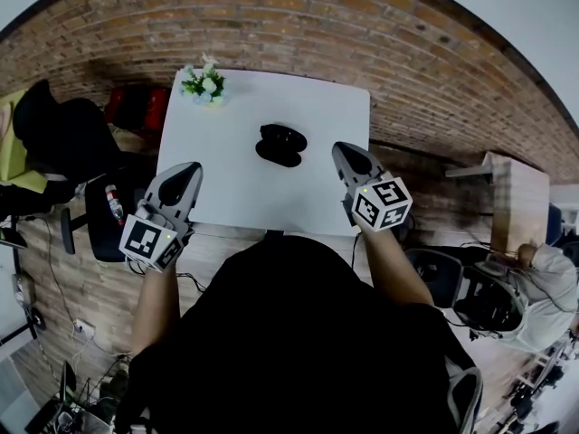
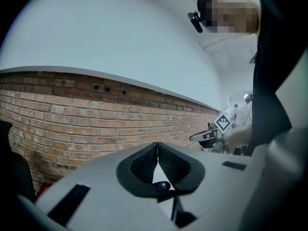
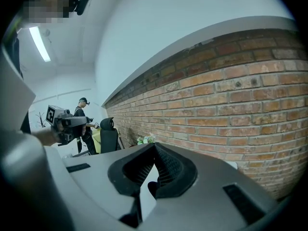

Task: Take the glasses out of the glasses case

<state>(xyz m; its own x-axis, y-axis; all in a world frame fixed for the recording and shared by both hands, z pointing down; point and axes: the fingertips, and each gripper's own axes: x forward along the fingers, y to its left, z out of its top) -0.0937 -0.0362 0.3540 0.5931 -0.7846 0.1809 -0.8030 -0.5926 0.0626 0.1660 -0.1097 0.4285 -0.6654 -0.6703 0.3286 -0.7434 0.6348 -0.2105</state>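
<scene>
Currently you hold both grippers up in front of you, short of the near edge of the white table (image 1: pixel 226 197), and neither one touches anything. Your left gripper (image 1: pixel 189 171) sits near the table's near-left corner. In the left gripper view its two black ribbed pads (image 2: pixel 144 161) are pressed together at the tips, and nothing is between them. Your right gripper (image 1: pixel 346 151) is over the table's near-right part. Its pads (image 3: pixel 168 166) are likewise closed tip to tip on nothing.

The black glasses case (image 1: pixel 280 145) lies on the table a little right of centre, between the two grippers and further from you. It is well apart from the left gripper and nearer the right one. From the head view you cannot tell whether its lid is up, and the glasses themselves cannot be made out.

A small pot of white flowers (image 1: pixel 204 83) stands at the far-left corner of the table, well apart from the case. A brick wall (image 1: pixel 298 16) runs behind the table, and a black office chair (image 1: pixel 59 134) stands off the table's left side. Each gripper view catches the other gripper out to its side, raised level with it.
</scene>
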